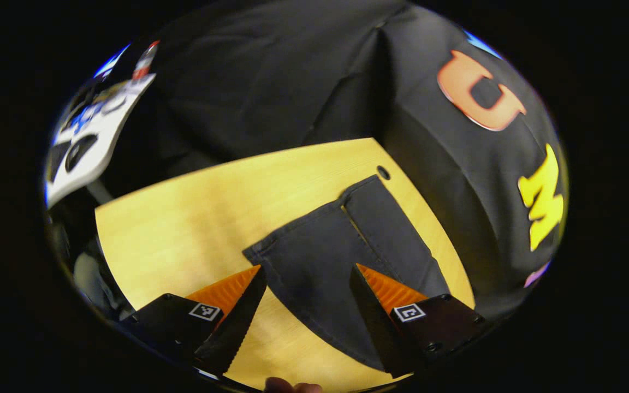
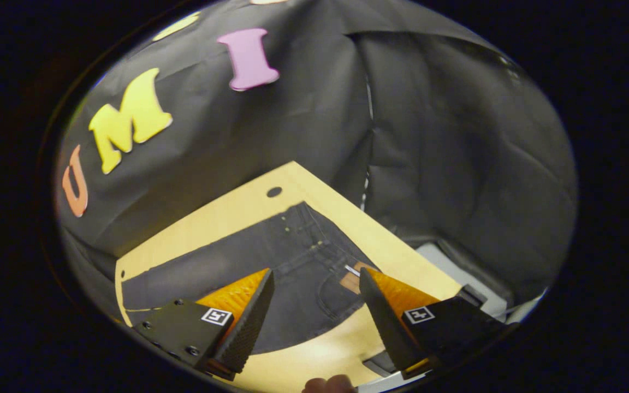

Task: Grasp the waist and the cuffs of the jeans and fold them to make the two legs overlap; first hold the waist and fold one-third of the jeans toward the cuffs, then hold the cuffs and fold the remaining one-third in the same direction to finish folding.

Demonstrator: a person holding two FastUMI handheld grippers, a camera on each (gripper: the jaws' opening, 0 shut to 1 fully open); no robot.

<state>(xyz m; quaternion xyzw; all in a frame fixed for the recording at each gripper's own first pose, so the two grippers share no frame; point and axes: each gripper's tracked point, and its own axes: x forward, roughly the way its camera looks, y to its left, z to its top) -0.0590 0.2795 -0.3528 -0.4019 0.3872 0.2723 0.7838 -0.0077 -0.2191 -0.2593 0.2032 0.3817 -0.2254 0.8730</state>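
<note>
Left gripper view has my left claw (image 1: pixel 308 273) agape over the jeans' (image 1: pixel 320 256) cuffs (image 1: pixel 314 224), right claw (image 2: pixel 317 278) agape over the waist (image 2: pixel 314 240); next, I grip both.

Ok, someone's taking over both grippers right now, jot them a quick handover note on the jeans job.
Left gripper: open, empty, above the cuffs.
Right gripper: open, empty, above the waist.
Jeans lie flat on the wooden table, legs side by side with a gap between them.
Done: nothing folded or gripped.
Left: grip waist and cuffs, overlap the legs, fold the waist third toward the cuffs, then the cuffs third the same way.
</note>
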